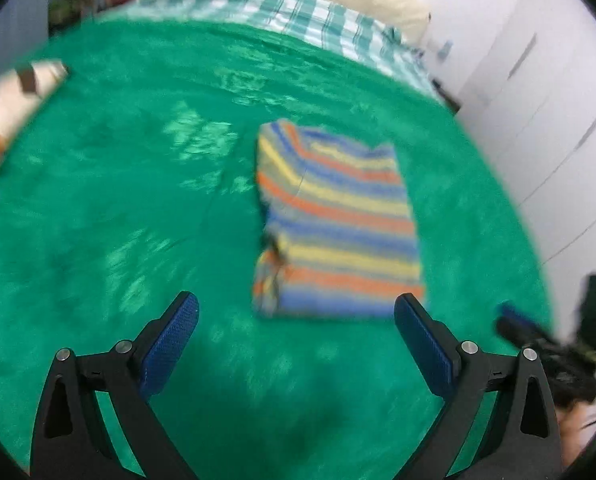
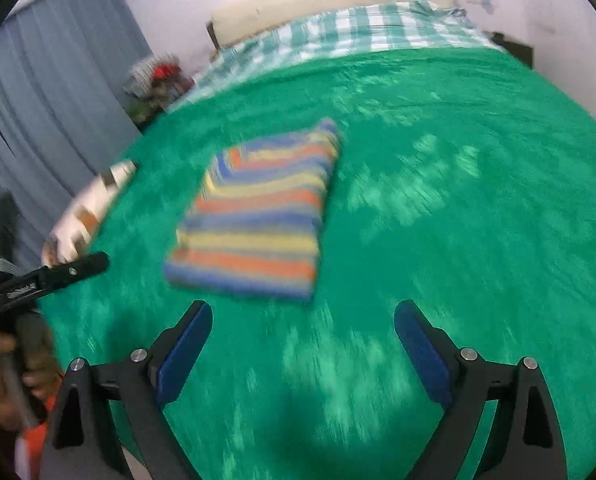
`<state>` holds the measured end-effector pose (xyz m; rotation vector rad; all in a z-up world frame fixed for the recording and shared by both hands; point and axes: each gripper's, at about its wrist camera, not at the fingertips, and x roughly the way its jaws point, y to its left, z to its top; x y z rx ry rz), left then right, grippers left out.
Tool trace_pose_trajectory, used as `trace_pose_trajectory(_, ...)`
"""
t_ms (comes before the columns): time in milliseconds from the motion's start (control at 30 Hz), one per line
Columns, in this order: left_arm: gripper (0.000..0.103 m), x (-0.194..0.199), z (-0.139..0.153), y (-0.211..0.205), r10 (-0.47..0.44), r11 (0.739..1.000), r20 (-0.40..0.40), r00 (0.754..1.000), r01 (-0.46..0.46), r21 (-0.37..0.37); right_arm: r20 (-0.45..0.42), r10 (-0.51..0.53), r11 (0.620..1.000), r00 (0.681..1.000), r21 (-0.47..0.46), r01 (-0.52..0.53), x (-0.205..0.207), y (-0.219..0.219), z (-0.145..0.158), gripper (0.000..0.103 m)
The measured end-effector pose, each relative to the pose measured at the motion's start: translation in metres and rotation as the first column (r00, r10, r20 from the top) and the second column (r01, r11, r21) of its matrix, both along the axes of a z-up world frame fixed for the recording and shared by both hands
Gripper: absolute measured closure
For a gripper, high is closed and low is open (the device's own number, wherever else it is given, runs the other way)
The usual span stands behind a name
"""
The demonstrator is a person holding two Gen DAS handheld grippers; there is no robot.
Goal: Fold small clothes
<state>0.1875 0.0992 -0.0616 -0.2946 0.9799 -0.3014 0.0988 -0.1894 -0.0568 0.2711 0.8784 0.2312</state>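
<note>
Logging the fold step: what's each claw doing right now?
Left claw: open, holding nothing.
Right claw: open, holding nothing; striped garment lies free.

text: none legible | left gripper [image 2: 50,276] arm: small white marking (too blurred to read)

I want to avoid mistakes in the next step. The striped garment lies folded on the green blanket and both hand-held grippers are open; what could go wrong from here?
1. The striped garment has a loose, ragged left edge; a one-sided grab may undo the fold.
2. The plush green blanket could be pinched together with the garment.
3. The left hand-held gripper and right hand-held gripper are close together and may collide.
</note>
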Motion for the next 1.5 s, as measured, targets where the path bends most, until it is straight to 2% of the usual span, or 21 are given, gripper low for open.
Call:
trace_pose_trajectory(33,0.004,0.018,-0.006,0.001,0.004,1.0,-0.019,1.0,-0.004,-0.018,-0.004,0.011,0.999,1.0,0.039,-0.011,0.016,-0.003,-0.003,0.011)
trace_pose_trajectory(100,0.004,0.052,-0.02,-0.003,-0.002,1.0,-0.054,0.999,0.002,0.004,-0.032,0.043,0.992,0.999,0.123,-0.039,0.055,-0.008,-0.014,0.011)
trace_pose_trajectory(267,0.005,0.112,-0.066,-0.019,-0.016,0.991,-0.119,0.993,0.031,0.129,-0.111,0.055,0.968,0.992,0.249,-0.026,0.137,-0.012,-0.053,0.014)
trace_pose_trajectory(400,0.007,0.128,-0.082,-0.038,-0.077,0.991,-0.096,0.992,0.087,0.106,-0.134,0.134,0.924,0.982,0.376,-0.074,0.173,0.001,-0.084,0.043)
trace_pose_trajectory(433,0.015,0.129,-0.085,-0.043,-0.097,0.989,-0.091,0.991,0.107,0.107,-0.142,0.159,0.921,0.977,0.376,-0.095,0.18,0.011,-0.093,0.054)
trace_pose_trajectory(500,0.078,0.129,-0.086,-0.05,-0.148,0.986,-0.091,0.985,0.155,0.069,-0.147,0.156,0.944,0.977,0.313,-0.103,0.183,0.023,-0.098,0.072)
trace_pose_trajectory(533,0.083,0.132,-0.083,-0.051,-0.152,0.987,-0.104,0.983,0.157,0.045,-0.145,0.15,0.947,0.978,0.305,-0.1,0.183,0.026,-0.096,0.076)
trace_pose_trajectory(600,0.085,0.129,-0.064,-0.054,-0.151,0.986,-0.072,0.986,0.155,0.054,-0.11,0.145,0.948,0.983,0.3,-0.106,0.179,0.029,-0.079,0.079)
trace_pose_trajectory(667,0.085,0.123,-0.038,-0.056,-0.166,0.985,-0.023,0.986,0.167,0.046,-0.058,0.151,0.949,0.987,0.288,-0.128,0.174,0.032,-0.053,0.08)
trace_pose_trajectory(900,0.085,0.114,0.063,-0.051,-0.184,0.983,0.116,0.976,0.184,0.014,0.093,0.15,0.924,0.984,0.341,-0.173,0.171,0.034,0.046,0.08)
trace_pose_trajectory(967,0.084,0.113,0.075,-0.054,-0.202,0.979,0.106,0.974,0.202,0.019,0.103,0.146,0.924,0.984,0.341,-0.173,0.168,0.031,0.064,0.08)
trace_pose_trajectory(1033,0.075,0.116,0.065,-0.056,-0.21,0.978,0.055,0.976,0.209,0.025,0.072,0.126,0.928,0.989,0.344,-0.143,0.164,0.025,0.066,0.079)
trace_pose_trajectory(1067,0.057,0.116,0.05,-0.057,-0.199,0.979,0.015,0.98,0.198,0.038,0.035,0.109,0.932,0.993,0.344,-0.114,0.164,0.021,0.059,0.075)
trace_pose_trajectory(1100,0.037,0.113,0.03,-0.056,-0.171,0.983,-0.024,0.985,0.173,0.067,-0.027,0.078,0.944,0.997,0.322,-0.066,0.163,0.016,0.044,0.067)
trace_pose_trajectory(1133,0.035,0.107,0.015,-0.056,-0.142,0.984,-0.05,0.989,0.146,0.104,-0.082,0.052,0.958,0.995,0.287,-0.027,0.16,0.012,0.029,0.042)
trace_pose_trajectory(1200,0.035,0.081,-0.016,-0.05,-0.09,0.972,-0.084,0.992,0.106,0.211,-0.164,-0.009,0.985,0.986,0.169,0.038,0.144,0.0,0.005,0.017)
trace_pose_trajectory(1267,0.034,0.046,-0.026,-0.045,-0.069,0.954,-0.059,0.996,0.084,0.289,-0.196,-0.072,0.997,0.978,0.017,0.077,0.115,-0.006,-0.01,0.017)
trace_pose_trajectory(1333,0.029,0.01,-0.02,-0.043,-0.053,0.933,0.001,0.999,0.049,0.356,-0.186,-0.11,0.987,0.976,-0.135,0.086,0.08,-0.003,-0.009,0.016)
trace_pose_trajectory(1400,0.008,-0.025,-0.003,-0.046,-0.023,0.904,0.096,0.995,-0.02,0.427,-0.151,-0.127,0.965,0.98,-0.248,0.087,0.052,0.006,0.0,0.011)
trace_pose_trajectory(1433,0.004,-0.04,0.009,-0.048,-0.001,0.885,0.153,0.988,-0.07,0.46,-0.125,-0.138,0.949,0.982,-0.301,0.095,0.037,0.012,0.009,0.009)
trace_pose_trajectory(1500,0.001,-0.059,0.028,-0.051,0.041,0.855,0.249,0.968,-0.163,0.493,-0.061,-0.157,0.921,0.986,-0.37,0.123,0.01,0.024,0.03,0.008)
